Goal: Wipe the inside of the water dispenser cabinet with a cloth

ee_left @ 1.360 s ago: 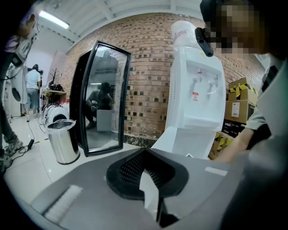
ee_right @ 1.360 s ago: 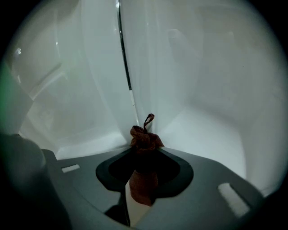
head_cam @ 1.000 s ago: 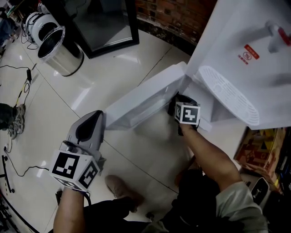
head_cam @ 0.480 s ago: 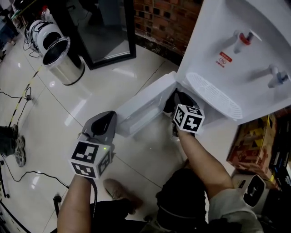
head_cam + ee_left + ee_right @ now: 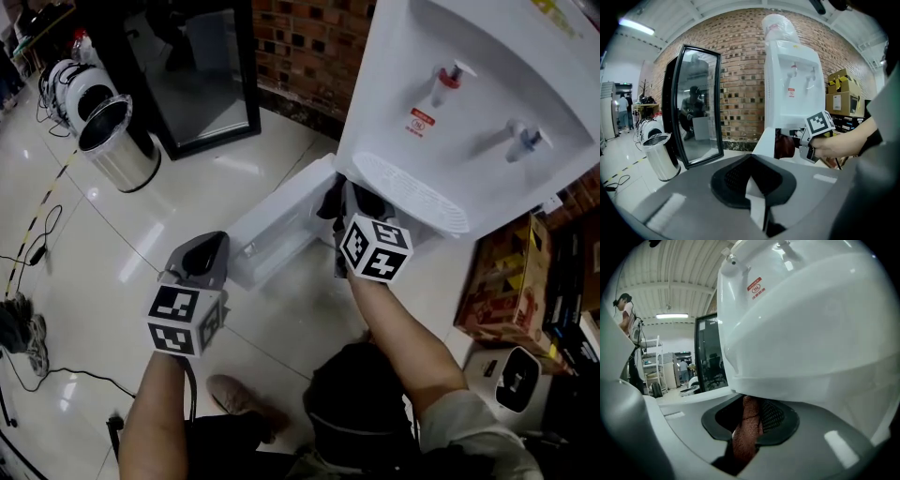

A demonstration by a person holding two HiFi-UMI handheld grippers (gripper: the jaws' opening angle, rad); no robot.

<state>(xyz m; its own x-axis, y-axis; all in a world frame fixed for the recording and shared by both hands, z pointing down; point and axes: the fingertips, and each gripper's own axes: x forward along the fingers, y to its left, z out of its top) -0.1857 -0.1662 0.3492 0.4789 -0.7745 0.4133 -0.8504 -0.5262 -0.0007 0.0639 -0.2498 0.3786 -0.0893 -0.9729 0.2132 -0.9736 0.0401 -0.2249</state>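
head view: we look steeply down on the water dispenser [image 5: 487, 103]
left gripper view: faces it from well back
right gripper view: jammed right against its front
shared: the dispenser

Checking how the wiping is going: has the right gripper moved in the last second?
Yes. The right gripper has risen and now sits closer under the drip tray. Its jaws have just been closing on the cloth between them.

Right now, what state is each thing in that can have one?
cabinet door, swung open.
right gripper, shut on the cloth; its jaws have just been closing.
cloth, pinched between the right gripper's jaws.
left gripper, shut, nothing between its jaws.
steel bin, upright, open at the top.
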